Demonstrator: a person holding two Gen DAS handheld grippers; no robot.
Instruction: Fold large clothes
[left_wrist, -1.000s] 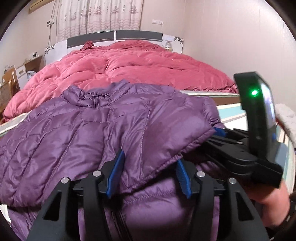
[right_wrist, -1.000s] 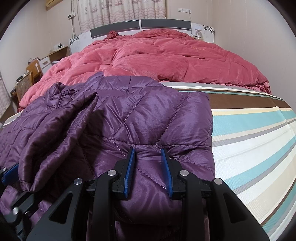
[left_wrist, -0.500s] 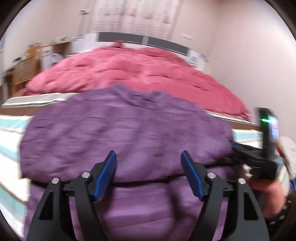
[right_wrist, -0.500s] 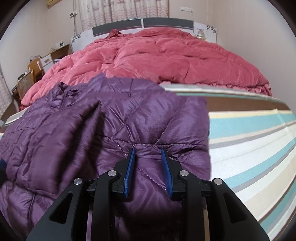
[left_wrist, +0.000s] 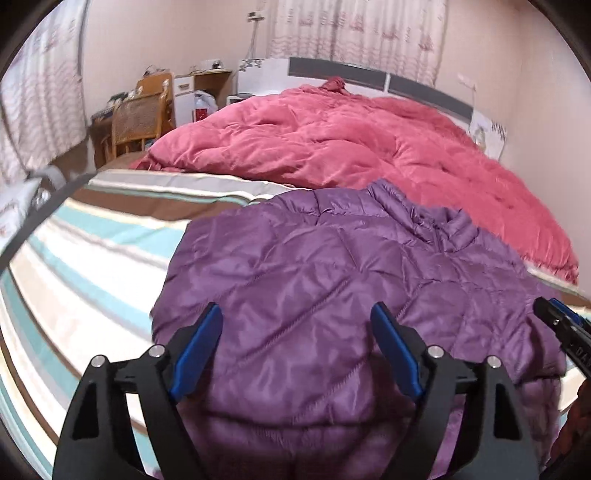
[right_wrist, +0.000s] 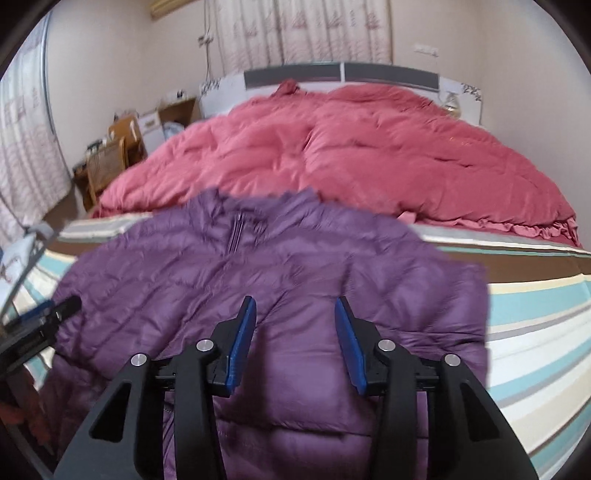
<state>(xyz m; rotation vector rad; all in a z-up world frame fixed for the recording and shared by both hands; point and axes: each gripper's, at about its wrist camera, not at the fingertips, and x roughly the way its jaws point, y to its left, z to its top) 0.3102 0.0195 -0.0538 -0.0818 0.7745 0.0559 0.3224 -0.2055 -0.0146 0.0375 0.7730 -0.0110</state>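
Note:
A purple quilted down jacket (left_wrist: 325, 295) lies on the striped bed sheet (left_wrist: 92, 258), collar towards the headboard, both sides folded in over the body. It also shows in the right wrist view (right_wrist: 295, 266), zip collar up. My left gripper (left_wrist: 297, 328) is open and empty, just above the jacket's left half. My right gripper (right_wrist: 295, 317) is open and empty above the jacket's right half. Each gripper's tip shows at the edge of the other's view: the right gripper (left_wrist: 561, 321) and the left gripper (right_wrist: 51, 310).
A crumpled red duvet (left_wrist: 351, 144) covers the far half of the bed up to the headboard (right_wrist: 343, 74). A wooden chair (left_wrist: 136, 118) and a bedside cabinet stand left of the bed. The striped sheet (right_wrist: 535, 321) lies bare on both sides of the jacket.
Both grippers let go of the jacket's folded sides and opened. They drew back and lifted, the left one swinging left. The jacket now lies narrower.

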